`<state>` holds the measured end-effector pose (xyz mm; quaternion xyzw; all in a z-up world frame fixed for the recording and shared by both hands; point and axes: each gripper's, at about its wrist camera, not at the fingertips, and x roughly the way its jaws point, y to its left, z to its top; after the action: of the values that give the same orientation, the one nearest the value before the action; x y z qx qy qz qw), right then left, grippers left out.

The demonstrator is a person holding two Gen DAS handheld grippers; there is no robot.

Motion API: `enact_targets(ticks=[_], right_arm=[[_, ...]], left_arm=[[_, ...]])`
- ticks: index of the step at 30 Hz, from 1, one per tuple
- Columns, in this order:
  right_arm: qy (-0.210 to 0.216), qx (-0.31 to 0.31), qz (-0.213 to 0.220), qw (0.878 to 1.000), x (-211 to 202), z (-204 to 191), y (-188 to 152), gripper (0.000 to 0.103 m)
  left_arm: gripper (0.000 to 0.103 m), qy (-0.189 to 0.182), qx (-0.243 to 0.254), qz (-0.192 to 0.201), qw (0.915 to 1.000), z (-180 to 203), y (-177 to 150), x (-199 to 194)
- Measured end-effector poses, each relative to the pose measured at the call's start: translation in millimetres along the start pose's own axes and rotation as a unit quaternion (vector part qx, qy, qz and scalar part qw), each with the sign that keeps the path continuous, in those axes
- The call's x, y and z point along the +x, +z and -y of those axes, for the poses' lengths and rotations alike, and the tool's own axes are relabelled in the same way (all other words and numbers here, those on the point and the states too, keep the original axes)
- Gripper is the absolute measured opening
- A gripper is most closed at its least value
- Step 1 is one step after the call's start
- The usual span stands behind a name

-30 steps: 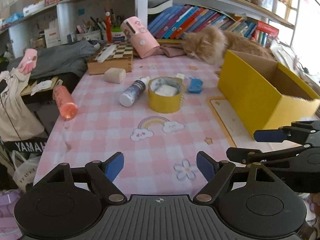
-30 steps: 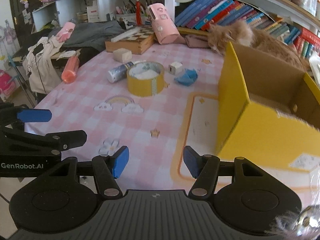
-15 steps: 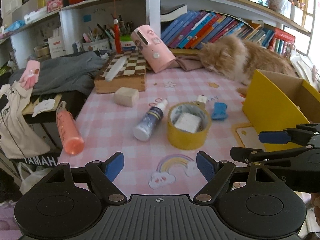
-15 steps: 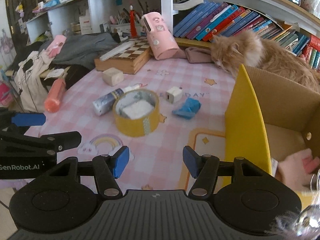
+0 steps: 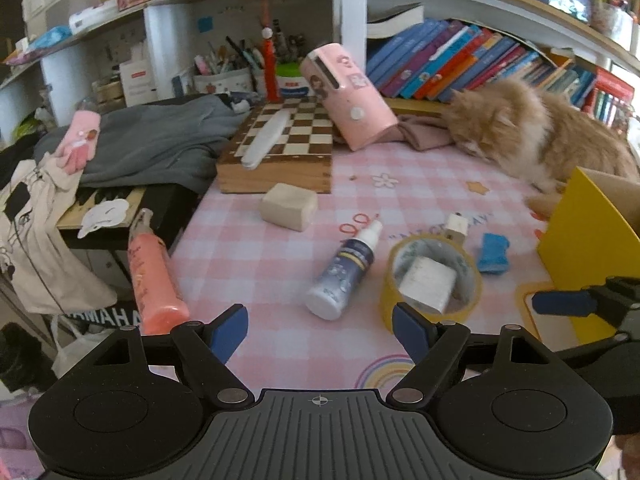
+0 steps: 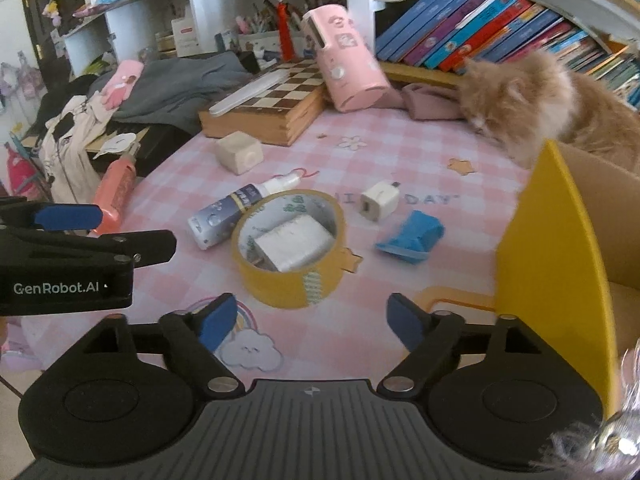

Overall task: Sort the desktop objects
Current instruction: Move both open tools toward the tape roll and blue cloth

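Observation:
On the pink checked tablecloth (image 5: 280, 248) lie a yellow tape roll (image 5: 430, 280) with a white block (image 6: 294, 242) inside it, a blue-white spray bottle (image 5: 346, 270), a beige block (image 5: 289, 206), a white charger cube (image 6: 379, 200), a blue crumpled thing (image 6: 412, 236) and an orange-pink bottle (image 5: 150, 276) at the left edge. My left gripper (image 5: 320, 332) hangs open just short of the spray bottle, nothing between its fingers. My right gripper (image 6: 312, 322) is near the tape roll, its jaws opening and empty. A yellow cardboard box (image 6: 556, 248) stands at the right.
A ginger cat (image 6: 532, 100) lies at the back right behind the box. A wooden chessboard box (image 5: 280, 152) with a white case on it, a tilted pink container (image 5: 346, 96), grey clothes (image 5: 152, 144) and book shelves fill the back. The table's left edge drops off beside the orange-pink bottle.
Both grippers moved forward over the table toward the tape roll and bottle. The right gripper's fingers spread wider. A hand seen low in the box half a second ago is gone.

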<state>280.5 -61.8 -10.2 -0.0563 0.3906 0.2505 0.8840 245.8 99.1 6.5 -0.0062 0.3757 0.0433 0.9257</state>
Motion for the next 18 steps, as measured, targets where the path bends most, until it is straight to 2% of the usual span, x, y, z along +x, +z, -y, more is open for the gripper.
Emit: enact_targets(ticks=[8,15,18], right_arm=[[-0.009,-0.019,-0.018,1.0,43,-14,16,0.091],[-0.013,-0.06,-0.026,0.998,73,-26,25,0.093],[-0.01,-0.057,-0.026,0.998,80,-23,28,0.093]], left_arm=[[0.082,0.024,-0.015,-0.016,0.9995,-8,6,6],[0.082,0.04,-0.022,-0.025,0.9987,-15,8,6],[0.082,0.041,-0.021,-0.028,0.9985,-14,8,6]])
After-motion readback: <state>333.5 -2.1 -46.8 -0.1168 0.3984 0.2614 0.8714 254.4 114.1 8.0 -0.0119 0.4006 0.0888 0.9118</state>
